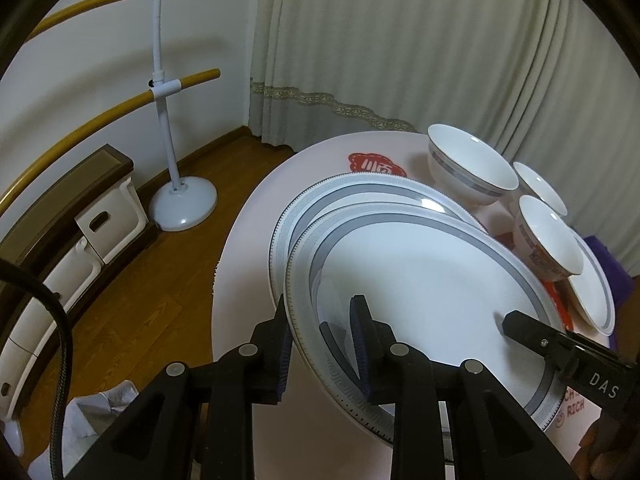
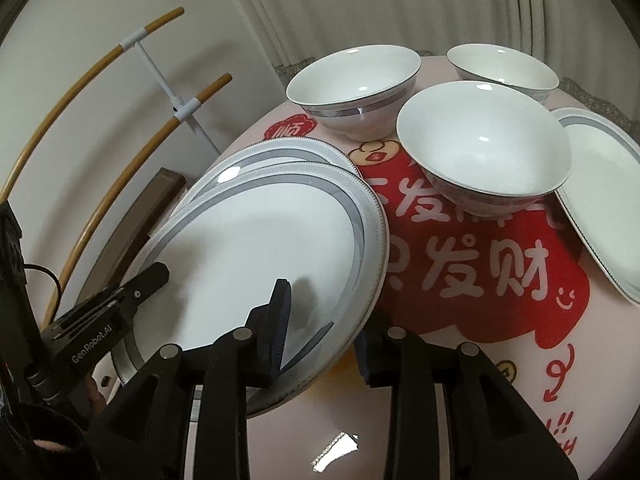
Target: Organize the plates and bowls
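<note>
A large white plate with a grey rim band (image 1: pixel 420 280) (image 2: pixel 260 248) is held tilted above a second like plate (image 1: pixel 360 196) (image 2: pixel 280 152) that lies on the pink round table (image 1: pixel 248 240). My left gripper (image 1: pixel 324 344) straddles the held plate's left rim, jaws around it. My right gripper (image 2: pixel 320 320) straddles its right rim; its finger also shows in the left wrist view (image 1: pixel 536 328). Three white bowls stand behind: a large one (image 2: pixel 356 84), a nearer one (image 2: pixel 484 140) and a far one (image 2: pixel 504 68). A third plate (image 2: pixel 608 196) lies at the right.
The table carries a red and pink printed mat (image 2: pixel 460 264). A white floor stand with wooden bars (image 1: pixel 168 92) and a low cabinet (image 1: pixel 80 232) stand on the wood floor left of the table. Curtains (image 1: pixel 400 48) hang behind.
</note>
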`<state>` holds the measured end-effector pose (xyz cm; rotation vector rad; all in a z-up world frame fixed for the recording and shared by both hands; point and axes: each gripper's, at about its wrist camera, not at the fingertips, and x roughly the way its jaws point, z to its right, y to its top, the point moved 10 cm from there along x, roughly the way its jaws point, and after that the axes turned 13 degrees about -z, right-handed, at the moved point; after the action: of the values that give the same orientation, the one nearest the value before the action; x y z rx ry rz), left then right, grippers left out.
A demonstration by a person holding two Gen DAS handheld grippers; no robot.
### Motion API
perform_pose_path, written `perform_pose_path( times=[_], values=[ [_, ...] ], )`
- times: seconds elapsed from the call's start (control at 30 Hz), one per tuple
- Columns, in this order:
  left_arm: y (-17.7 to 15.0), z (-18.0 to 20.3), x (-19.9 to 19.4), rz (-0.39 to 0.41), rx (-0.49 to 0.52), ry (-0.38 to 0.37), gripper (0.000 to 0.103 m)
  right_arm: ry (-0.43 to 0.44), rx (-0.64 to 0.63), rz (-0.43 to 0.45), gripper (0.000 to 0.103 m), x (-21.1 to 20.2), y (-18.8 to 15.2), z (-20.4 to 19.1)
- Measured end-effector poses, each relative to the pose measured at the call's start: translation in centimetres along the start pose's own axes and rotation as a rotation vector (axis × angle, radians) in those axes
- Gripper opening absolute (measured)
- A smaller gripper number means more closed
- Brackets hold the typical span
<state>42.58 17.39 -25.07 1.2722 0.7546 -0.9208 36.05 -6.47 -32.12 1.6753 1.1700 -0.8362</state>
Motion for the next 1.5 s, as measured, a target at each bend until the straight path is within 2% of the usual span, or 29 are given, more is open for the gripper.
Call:
perform_pose_path(
  times=[0.37, 0.47, 1.1, 1.5],
  values=[
    [-0.2, 0.1, 0.0, 0.000, -0.003, 0.017, 0.025, 0.095, 0.034, 0.010, 0.031, -1.9, -1.5, -0.2],
    [-0.3, 0.0, 0.0, 0.002, -0.006, 0.023, 0.025, 0.103, 0.034, 0.022, 0.025, -2.7, -1.9, 0.0],
    [-0.5, -0.2, 0.9, -0.011, -0.016, 0.043, 0.026, 0.115, 0.034, 0.018, 0.023, -1.1, -1.0, -0.2],
    [-0.7, 0.6, 1.7, 0.011, 0.018, 0.105, 0.030, 0.146, 0.057, 0.014, 0.024, 0.0, -0.2, 0.4]
  ],
)
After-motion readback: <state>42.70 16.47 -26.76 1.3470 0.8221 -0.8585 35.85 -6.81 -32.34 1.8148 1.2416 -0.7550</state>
